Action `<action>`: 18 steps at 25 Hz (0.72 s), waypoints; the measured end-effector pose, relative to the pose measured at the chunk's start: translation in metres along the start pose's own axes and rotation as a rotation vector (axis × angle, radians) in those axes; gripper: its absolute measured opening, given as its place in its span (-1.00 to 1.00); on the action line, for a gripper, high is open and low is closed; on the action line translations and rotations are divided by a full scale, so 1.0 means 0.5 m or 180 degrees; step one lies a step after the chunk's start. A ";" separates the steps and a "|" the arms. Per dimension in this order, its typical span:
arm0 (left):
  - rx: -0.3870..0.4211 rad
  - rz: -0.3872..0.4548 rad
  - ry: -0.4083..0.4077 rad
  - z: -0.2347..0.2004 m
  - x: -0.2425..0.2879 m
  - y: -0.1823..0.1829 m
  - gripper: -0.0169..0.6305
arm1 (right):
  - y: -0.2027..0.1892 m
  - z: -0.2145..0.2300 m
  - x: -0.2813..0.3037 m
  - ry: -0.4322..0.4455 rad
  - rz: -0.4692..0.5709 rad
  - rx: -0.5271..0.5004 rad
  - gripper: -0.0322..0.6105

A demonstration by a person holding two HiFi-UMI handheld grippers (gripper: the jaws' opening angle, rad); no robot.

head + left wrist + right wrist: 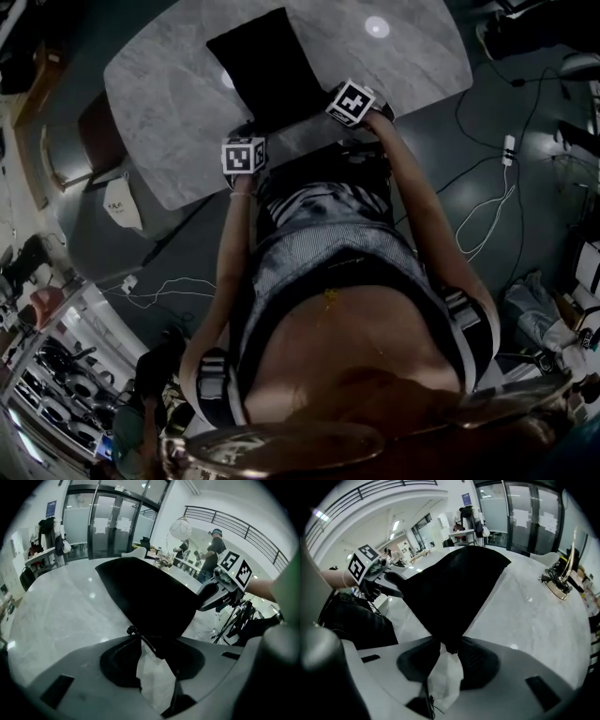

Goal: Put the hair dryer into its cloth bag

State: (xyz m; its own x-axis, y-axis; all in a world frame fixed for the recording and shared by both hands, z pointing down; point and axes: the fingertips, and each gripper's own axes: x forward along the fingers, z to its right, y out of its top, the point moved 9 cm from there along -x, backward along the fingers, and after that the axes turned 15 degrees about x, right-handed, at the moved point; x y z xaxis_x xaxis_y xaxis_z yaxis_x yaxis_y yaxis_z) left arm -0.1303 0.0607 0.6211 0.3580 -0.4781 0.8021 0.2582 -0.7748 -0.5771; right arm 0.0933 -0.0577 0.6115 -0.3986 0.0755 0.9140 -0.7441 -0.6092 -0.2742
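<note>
A black cloth bag (pixel 267 66) lies flat on the grey marble table (pixel 403 66), its near edge towards me. No hair dryer shows in any view. My left gripper (pixel 250 129) is at the bag's near left corner. In the left gripper view the jaws (pixel 154 651) stand a little apart, with that corner (pixel 150 602) and a thin drawstring (pixel 136 632) between them. My right gripper (pixel 323 114) is at the near right corner. In the right gripper view the jaws (pixel 449 653) are apart, and the bag's tip (pixel 450 611) hangs loosely in the gap.
A gold-coloured ornament (pixel 560 581) stands on the table beyond the bag. On the floor to the right lie a white cable and a power strip (pixel 509 150). A chair (pixel 94 141) is at the table's left end. People stand in the background.
</note>
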 end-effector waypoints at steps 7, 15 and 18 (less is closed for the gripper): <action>-0.0160 0.0135 -0.0119 0.008 -0.039 0.019 -0.39 | 0.001 -0.004 -0.039 0.0090 0.0124 -0.0089 -0.20; -0.0046 0.0197 -0.0177 0.030 -0.072 0.030 -0.30 | 0.014 -0.013 -0.069 0.0178 0.0399 -0.0119 -0.20; -0.0086 0.0288 -0.0110 0.022 -0.074 0.044 -0.30 | 0.030 -0.029 -0.074 0.0205 0.0434 -0.0216 -0.20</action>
State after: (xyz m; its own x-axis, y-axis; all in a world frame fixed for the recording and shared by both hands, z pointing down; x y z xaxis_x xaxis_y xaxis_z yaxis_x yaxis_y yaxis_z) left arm -0.1280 0.0660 0.5771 0.4096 -0.5325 0.7407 0.1993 -0.7401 -0.6423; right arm 0.0888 -0.0583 0.5693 -0.5304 0.0476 0.8464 -0.7143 -0.5629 -0.4160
